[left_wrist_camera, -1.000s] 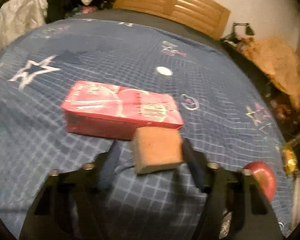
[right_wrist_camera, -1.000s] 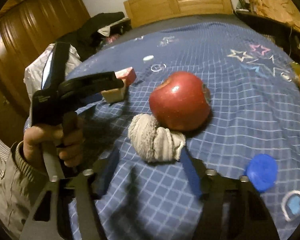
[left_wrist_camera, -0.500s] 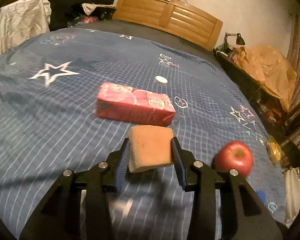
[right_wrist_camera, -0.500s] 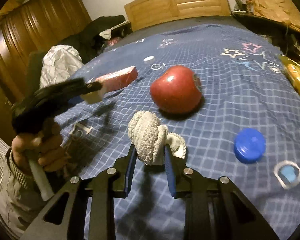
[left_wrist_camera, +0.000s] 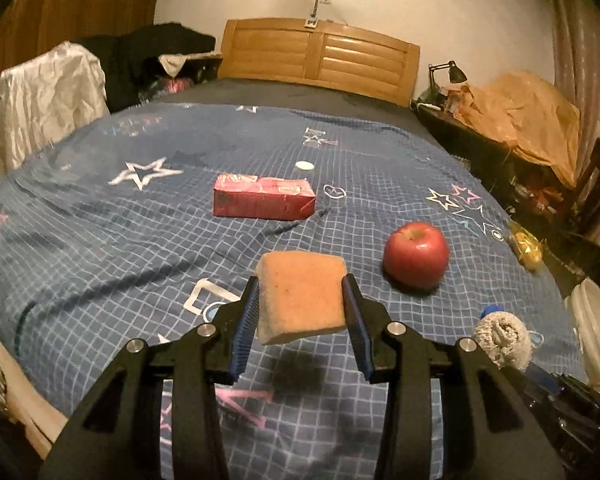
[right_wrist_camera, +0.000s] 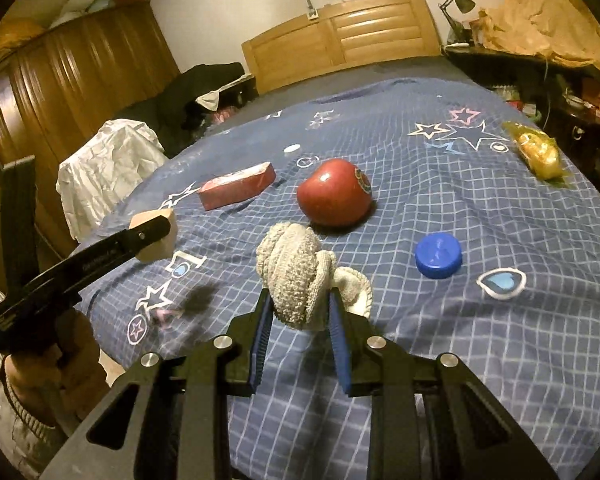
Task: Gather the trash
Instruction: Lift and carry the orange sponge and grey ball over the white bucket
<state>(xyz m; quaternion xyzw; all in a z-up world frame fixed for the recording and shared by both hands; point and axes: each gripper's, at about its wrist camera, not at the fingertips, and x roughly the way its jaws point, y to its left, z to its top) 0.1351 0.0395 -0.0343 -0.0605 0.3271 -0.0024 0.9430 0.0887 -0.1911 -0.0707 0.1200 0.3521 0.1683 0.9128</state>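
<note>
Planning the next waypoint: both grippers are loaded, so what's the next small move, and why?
Probably carry both loads off the bed toward wherever the trash goes; no bin shows in either view. The left gripper is shut on the sponge, held clear above its shadow, and the right gripper is shut on the rolled cloth. Neither can take the apple or blue cap yet.

Orange sponge (left_wrist_camera: 302, 295) and rolled grey cloth (right_wrist_camera: 296, 275), both clamped above bedspread (right_wrist_camera: 500, 216)
</note>
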